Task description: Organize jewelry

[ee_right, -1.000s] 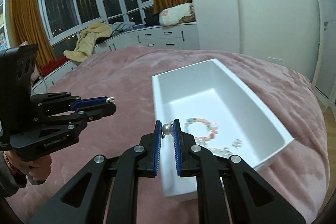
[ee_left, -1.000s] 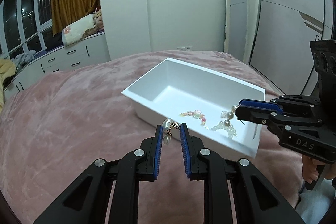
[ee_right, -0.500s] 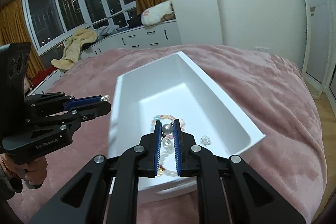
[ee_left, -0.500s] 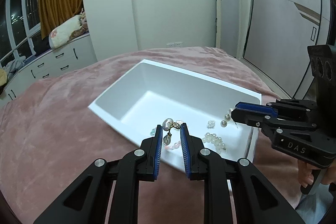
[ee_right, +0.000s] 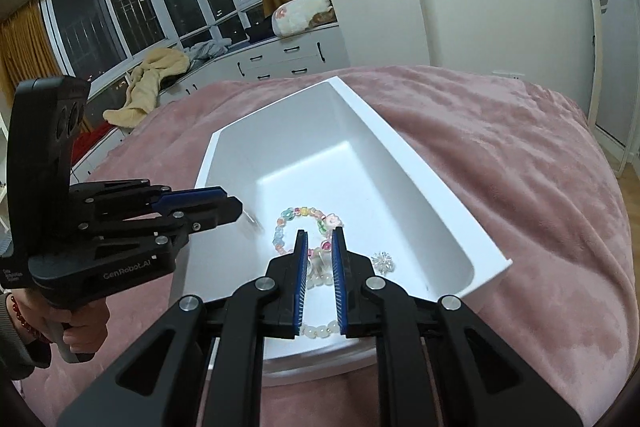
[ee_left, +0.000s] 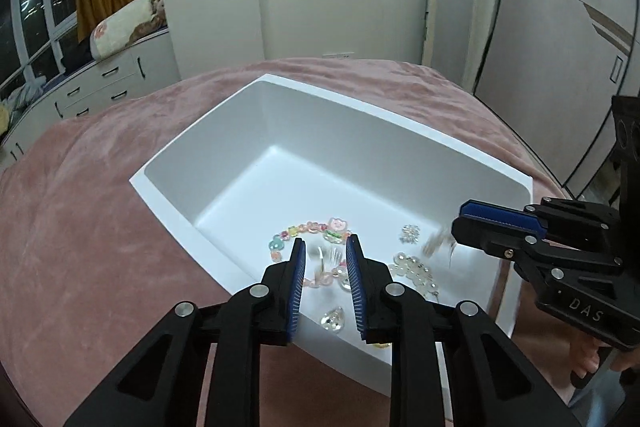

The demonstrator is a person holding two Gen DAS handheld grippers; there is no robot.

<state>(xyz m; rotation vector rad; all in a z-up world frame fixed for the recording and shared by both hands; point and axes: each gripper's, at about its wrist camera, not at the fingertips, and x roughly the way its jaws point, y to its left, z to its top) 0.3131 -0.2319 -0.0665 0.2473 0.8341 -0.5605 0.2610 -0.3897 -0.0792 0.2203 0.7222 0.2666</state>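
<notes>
Left gripper (ee_left: 323, 247): fingers apart, blurred earring (ee_left: 322, 259) dropping between them. Right gripper (ee_right: 320, 241): apart, second blurred earring (ee_right: 318, 261) below. Both directly over white tray (ee_left: 280, 83) near end; your next pick lies outside tray.

I see a bed covered in a pink plush blanket (ee_left: 100, 227), with one white rectangular tray (ee_left: 168, 199) resting directly on it.

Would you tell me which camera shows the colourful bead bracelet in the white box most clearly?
The right wrist view: the colourful bead bracelet shows most of its loop on the white box floor. In the left wrist view the left gripper hides its near part.
</notes>
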